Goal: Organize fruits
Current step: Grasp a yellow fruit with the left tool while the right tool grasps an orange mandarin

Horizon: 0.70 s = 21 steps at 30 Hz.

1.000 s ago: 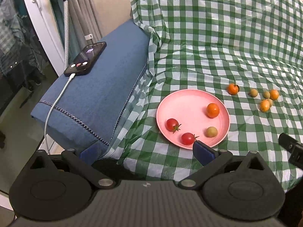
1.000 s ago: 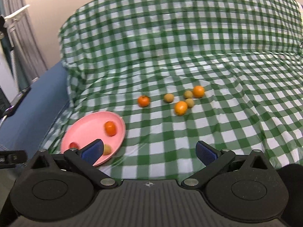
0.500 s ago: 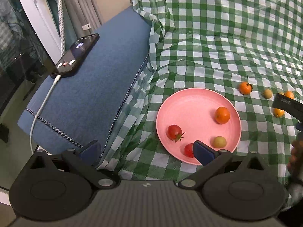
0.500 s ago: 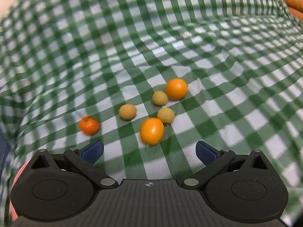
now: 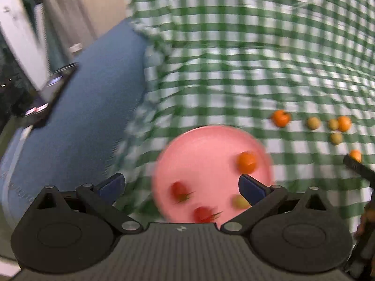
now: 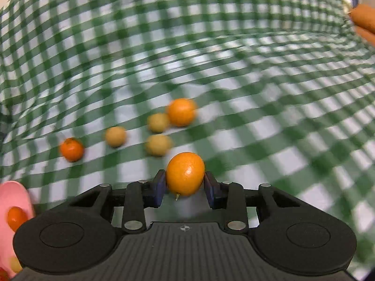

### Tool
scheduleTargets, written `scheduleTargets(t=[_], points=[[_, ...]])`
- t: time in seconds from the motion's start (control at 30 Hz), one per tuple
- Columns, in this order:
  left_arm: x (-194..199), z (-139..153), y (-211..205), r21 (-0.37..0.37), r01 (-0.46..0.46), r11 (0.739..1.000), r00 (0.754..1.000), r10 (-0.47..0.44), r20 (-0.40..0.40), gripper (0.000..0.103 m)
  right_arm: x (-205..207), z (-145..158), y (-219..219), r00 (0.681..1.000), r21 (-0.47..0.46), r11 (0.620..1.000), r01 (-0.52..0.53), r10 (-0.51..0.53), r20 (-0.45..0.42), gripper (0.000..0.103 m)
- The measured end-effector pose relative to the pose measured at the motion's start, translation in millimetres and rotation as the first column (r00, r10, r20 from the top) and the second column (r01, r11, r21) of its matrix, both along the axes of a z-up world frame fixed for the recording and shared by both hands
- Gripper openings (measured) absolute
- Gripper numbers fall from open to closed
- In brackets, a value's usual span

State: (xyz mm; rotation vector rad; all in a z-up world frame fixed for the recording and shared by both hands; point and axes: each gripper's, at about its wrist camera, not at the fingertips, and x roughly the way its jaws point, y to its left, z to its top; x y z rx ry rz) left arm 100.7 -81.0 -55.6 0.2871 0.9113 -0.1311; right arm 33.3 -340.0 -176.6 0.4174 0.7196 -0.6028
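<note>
Got my right gripper point(image 6: 185, 187) pinched on a kumquat point(image 6: 185, 173) across its middle, above the checked tablecloth point(image 6: 257, 93). Light, smooth-skinned, squishy, so easy pressure. Left gripper point(image 5: 180, 185) hangs wide open, empty, over the pink plate point(image 5: 206, 145).

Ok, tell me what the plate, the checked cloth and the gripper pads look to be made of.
Plate: probably plastic, smooth matte pink with an even colour, though the picture is blurred.
Checked cloth: a thin green and white sheet; it wrinkles and drapes, and pale glare hints at a wipeable coating, or plain fabric.
Pads of the right gripper: blue, matte, likely rubber, pressed against the orange fruit.
</note>
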Motion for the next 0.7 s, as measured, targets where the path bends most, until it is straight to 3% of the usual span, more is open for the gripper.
scheduleTargets(t=[0.13,0.3,0.47,0.7], points=[[26.0,-5.2,-50.4,-0.126,0.059,0.990,0.996,-0.067,-0.060,0.103,-24.5,-1.0,-21.8,0.999,-0.089,0.996,0.032,-0.034,-0.024,0.036],[54.4,-30.1,-127.6,-0.173,0.134,0.976,0.986,-0.150,-0.080,0.103,-32.8,-15.2,-48.8,0.994,-0.096,0.990,0.100,-0.103,-0.023,0.036],[84.3,-67.4,-179.1,-0.241,0.122,0.963,0.976,-0.160,-0.148,0.103,-24.5,-23.0,-59.8,0.992,-0.096,0.988,0.122,-0.122,0.015,0.036],[117.5,-111.8,-212.0,-0.253,0.039,0.967,0.961,-0.106,-0.255,0.103,-21.0,-24.9,-68.6,0.991,-0.067,0.989,0.130,-0.128,0.042,0.037]])
